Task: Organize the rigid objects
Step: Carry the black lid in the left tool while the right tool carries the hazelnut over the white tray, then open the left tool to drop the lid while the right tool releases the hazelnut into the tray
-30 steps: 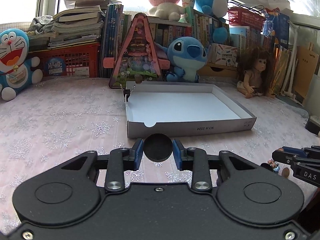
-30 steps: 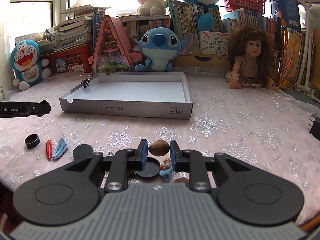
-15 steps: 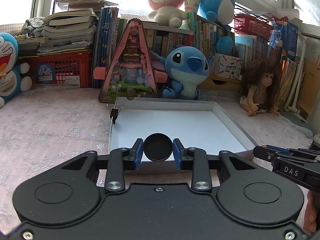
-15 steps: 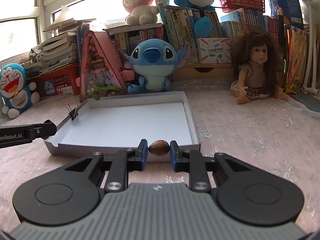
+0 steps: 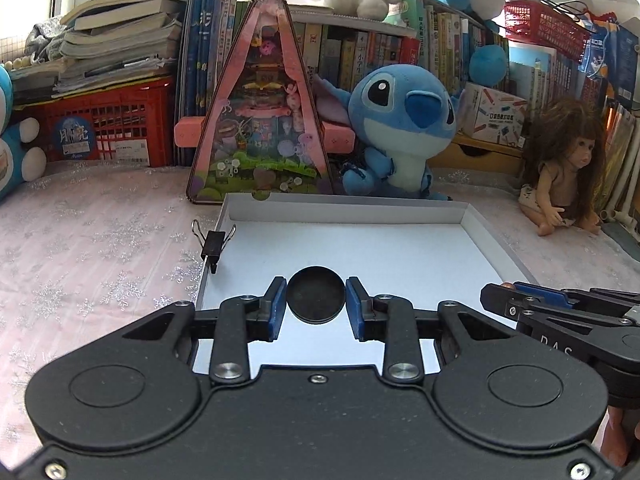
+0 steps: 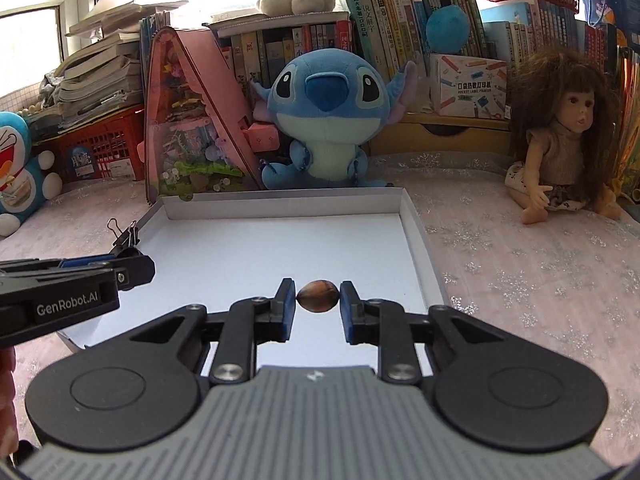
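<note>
We have two small hard things in our grippers, and both hang over the white box (image 5: 400, 216).

Our left gripper (image 5: 316, 300) is closed most of the way on a flat black round lid (image 5: 316, 300). The blue pads (image 5: 277, 304) press on its thin rim, one on each side. The lid is over the near left part of the box, not far from the black binder clip (image 5: 214, 242) on the box's left wall.

Our right gripper (image 6: 318, 300) is closed nearly all the way on a little brown stone (image 6: 319, 301). It looks smooth and shiny, like an egg. It hangs over the near right part of the box, close to the box's right wall.

We think both things are light and stiff. They should not bend or squash. The lid is thin, so holding it by the rim is the best way, with the pads right across the middle. If we hold it off to one side, it may spin or pop out.

The stone looks slippery and round. The pads only touch its two ends, so it could roll or shoot away. We think it should go down low over the box floor (image 6: 280, 248) before we let go, so it does not bounce out.

The box floor is bare, so there is lots of room.
</note>
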Action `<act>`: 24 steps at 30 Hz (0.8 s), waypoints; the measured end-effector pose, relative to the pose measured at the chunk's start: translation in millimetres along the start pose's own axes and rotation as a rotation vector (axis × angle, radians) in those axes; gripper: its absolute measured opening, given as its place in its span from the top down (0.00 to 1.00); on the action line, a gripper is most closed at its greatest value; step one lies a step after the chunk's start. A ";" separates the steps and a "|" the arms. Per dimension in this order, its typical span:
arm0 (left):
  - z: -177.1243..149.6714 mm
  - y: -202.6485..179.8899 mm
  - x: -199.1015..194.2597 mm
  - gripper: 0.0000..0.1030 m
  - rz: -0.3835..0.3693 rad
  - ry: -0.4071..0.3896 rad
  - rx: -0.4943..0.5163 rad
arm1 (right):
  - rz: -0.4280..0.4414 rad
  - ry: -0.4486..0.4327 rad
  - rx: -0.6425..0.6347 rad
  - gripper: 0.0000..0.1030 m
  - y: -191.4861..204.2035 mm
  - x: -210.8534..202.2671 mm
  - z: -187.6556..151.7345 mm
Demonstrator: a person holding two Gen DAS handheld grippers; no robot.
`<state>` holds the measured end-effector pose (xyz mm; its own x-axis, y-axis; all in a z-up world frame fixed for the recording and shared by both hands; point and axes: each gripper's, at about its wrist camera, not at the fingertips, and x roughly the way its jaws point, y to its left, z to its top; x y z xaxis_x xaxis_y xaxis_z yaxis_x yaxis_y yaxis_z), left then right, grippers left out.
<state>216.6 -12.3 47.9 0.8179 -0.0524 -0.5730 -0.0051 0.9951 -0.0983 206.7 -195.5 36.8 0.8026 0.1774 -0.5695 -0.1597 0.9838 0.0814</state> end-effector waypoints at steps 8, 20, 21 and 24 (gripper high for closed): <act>-6.7 -0.9 20.0 0.71 0.030 0.032 0.019 | -0.026 0.041 -0.012 0.72 3.5 19.6 -2.1; -14.9 2.4 33.4 0.71 0.048 0.073 0.024 | -0.048 0.113 0.010 0.72 -1.5 37.0 -8.8; -15.5 3.0 34.7 0.71 0.047 0.079 0.022 | -0.050 0.118 0.009 0.72 -1.6 38.1 -9.3; -17.0 3.8 38.0 0.71 0.049 0.091 0.018 | -0.052 0.128 0.008 0.72 -1.5 40.4 -10.1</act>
<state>237.9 -12.0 11.9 0.7615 -0.0102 -0.6481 -0.0328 0.9980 -0.0542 233.5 -190.1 5.4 0.7295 0.1218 -0.6730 -0.1146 0.9919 0.0552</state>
